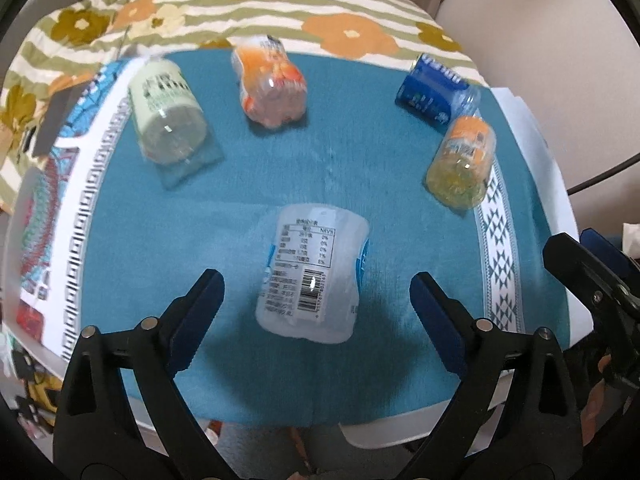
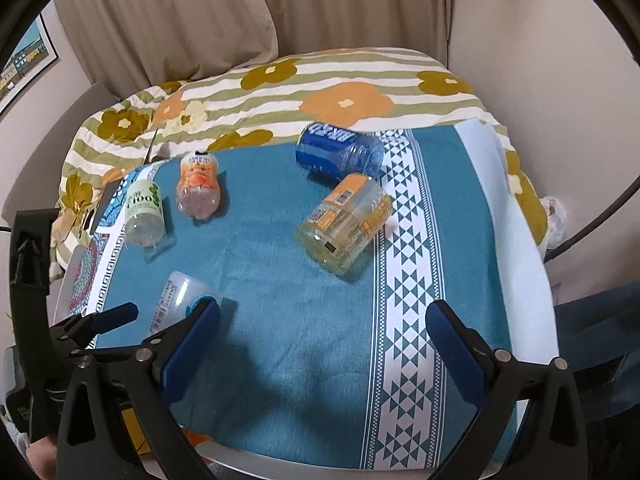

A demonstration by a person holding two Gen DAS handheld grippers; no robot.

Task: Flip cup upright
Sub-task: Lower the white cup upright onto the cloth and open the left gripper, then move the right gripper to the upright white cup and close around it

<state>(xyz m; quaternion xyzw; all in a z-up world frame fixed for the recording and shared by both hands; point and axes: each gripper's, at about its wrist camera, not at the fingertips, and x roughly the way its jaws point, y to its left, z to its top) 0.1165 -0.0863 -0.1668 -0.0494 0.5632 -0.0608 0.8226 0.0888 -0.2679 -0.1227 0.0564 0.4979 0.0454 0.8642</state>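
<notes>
Several cut-bottle cups lie on their sides on a teal cloth (image 1: pixel 248 184). A white-labelled cup (image 1: pixel 314 274) lies nearest, between the open jaws of my left gripper (image 1: pixel 316 280), untouched; it also shows in the right wrist view (image 2: pixel 180 300). A pale green cup (image 1: pixel 168 114), an orange-pink cup (image 1: pixel 272 84), a blue cup (image 1: pixel 436 90) and a yellow-orange cup (image 1: pixel 464 160) lie farther back. My right gripper (image 2: pixel 324 320) is open and empty above the cloth, the yellow-orange cup (image 2: pixel 344 224) ahead of it.
The cloth covers a small white table (image 1: pixel 380 432) against a flower-patterned quilt (image 2: pixel 340 88). A patterned white band (image 2: pixel 408 280) runs along the cloth's right side. Curtains (image 2: pixel 200 20) hang behind. A black cable (image 2: pixel 600 216) runs at the right.
</notes>
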